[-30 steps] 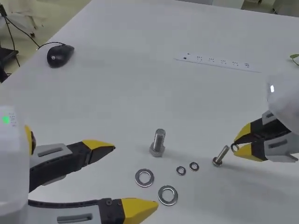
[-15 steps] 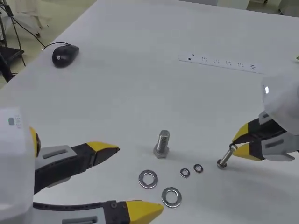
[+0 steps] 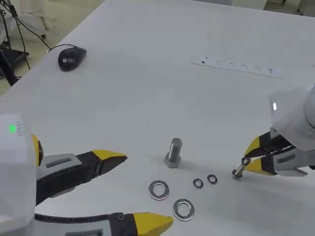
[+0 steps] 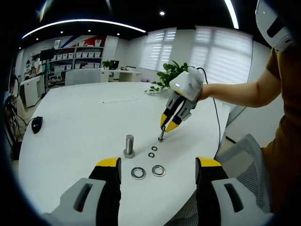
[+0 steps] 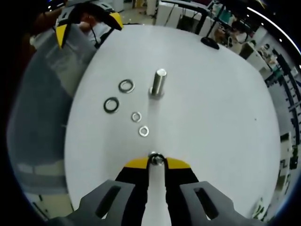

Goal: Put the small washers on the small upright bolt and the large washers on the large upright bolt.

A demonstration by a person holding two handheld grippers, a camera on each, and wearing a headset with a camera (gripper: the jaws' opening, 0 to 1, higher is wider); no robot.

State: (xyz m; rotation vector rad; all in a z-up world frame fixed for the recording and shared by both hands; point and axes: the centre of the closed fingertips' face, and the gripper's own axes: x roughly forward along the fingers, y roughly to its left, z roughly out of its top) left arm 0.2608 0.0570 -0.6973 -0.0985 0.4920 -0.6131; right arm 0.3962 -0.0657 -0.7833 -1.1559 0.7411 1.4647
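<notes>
The right hand-held gripper [image 3: 249,162] hung low over the white worktop [image 3: 147,98], toward its right edge, with its yellow-tipped jaws pinched almost together on a small washer [image 3: 245,161]. That washer sat at the top end of the small bolt [image 3: 238,170]. The bolt stood on its head and, in the head view, leaned with its shaft tipped up toward the jaw tips. Whether the ring was already around the thread or only touching its end could not be told. In the right gripper view the round ring showed squeezed between the two tips.

The left hand-held gripper [image 3: 141,189] was over the near edge of the worktop, toward the left, with its jaws spread wide and nothing between them.

The large bolt [image 3: 173,152] stood upright on its hexagonal head, near the middle of the worktop's near part, well apart from the small bolt. Two large washers lay flat between it and the near edge: one [image 3: 158,190] just in front of the bolt, the other [image 3: 183,209] closer to the edge, near the first but not touching it. Two more small washers [image 3: 198,183] [image 3: 212,179] lay flat, just beside each other, between the large bolt and the small one.

A black computer mouse [image 3: 72,57] rested near the far left edge, its cable running off the side. A white power strip [image 3: 237,66] lay toward the far right.
</notes>
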